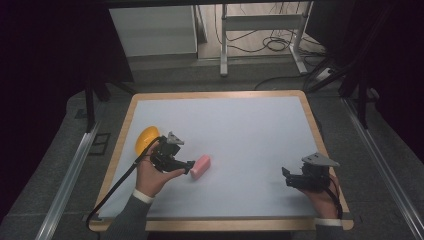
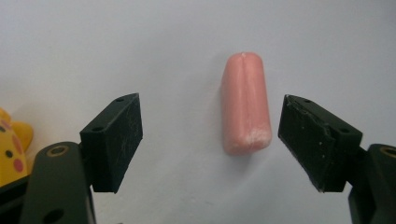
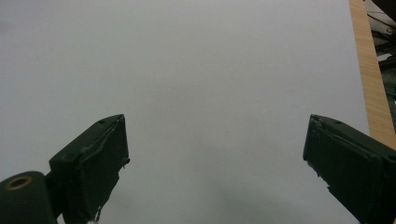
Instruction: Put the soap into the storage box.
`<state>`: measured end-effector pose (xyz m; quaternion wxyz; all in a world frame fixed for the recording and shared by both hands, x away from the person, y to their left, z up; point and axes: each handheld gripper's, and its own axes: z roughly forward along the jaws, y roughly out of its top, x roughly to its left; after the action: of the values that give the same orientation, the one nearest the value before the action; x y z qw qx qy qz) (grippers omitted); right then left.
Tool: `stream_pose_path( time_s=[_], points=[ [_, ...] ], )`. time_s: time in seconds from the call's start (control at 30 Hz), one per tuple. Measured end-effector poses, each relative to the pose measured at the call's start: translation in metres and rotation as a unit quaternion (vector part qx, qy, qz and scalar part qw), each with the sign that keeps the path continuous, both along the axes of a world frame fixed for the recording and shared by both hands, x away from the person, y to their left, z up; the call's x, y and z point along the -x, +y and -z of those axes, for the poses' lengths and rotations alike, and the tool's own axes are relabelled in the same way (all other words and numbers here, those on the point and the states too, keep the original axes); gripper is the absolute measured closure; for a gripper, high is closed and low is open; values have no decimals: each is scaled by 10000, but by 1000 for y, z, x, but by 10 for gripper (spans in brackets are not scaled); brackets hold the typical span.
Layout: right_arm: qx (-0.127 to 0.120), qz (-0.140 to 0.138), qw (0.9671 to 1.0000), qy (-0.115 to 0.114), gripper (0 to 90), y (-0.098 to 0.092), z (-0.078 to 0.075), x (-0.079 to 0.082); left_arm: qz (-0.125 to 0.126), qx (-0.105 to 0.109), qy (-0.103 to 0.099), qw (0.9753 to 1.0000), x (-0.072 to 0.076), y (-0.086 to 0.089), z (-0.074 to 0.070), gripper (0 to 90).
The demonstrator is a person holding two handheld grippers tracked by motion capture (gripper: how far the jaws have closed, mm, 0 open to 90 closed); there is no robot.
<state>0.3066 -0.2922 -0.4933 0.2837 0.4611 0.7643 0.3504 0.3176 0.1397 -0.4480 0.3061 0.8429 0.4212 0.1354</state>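
**Pink sausage lined up but not yet gripped**

The pink toy sausage [image 2: 245,103] lies flat on the white table sheet [image 1: 240,135], left of centre, with nothing holding it. Judging from this, the pick-up is at its approach stage: the reach looks made, while the closing, the lift and any placing are all left to do.

In the left gripper view the sausage lies lengthwise along the gripper's line of sight, its near end between the two black jaws but closer to the right-hand one, and apart from both. The left gripper [image 2: 210,142] has its jaws spread wide and holds nothing. In the high view it sits just beside the sausage's left end.

A yellow toy with pink spots [image 2: 11,149] rests behind the left hand, near the table's left edge.

The right gripper [image 3: 215,161] waits well apart near the right edge of the sheet, jaws wide apart and empty.
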Motion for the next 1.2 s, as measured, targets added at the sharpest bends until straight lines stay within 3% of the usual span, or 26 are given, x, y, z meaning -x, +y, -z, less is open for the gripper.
stream_pose_path(
  time_s=[0.3,0.83,1.2],
  points=[
    [5,16,10000,14,64,-1,0,0,112,6,31,9999,-4,-14,1,227],
    [54,-16,10000,38,64,2,2,-1,226,-32,430,9988,-16,-35,25,251],
    [71,-18,10000,46,64,3,3,-1,160,-80,681,9975,-26,-42,39,291]
  ],
)
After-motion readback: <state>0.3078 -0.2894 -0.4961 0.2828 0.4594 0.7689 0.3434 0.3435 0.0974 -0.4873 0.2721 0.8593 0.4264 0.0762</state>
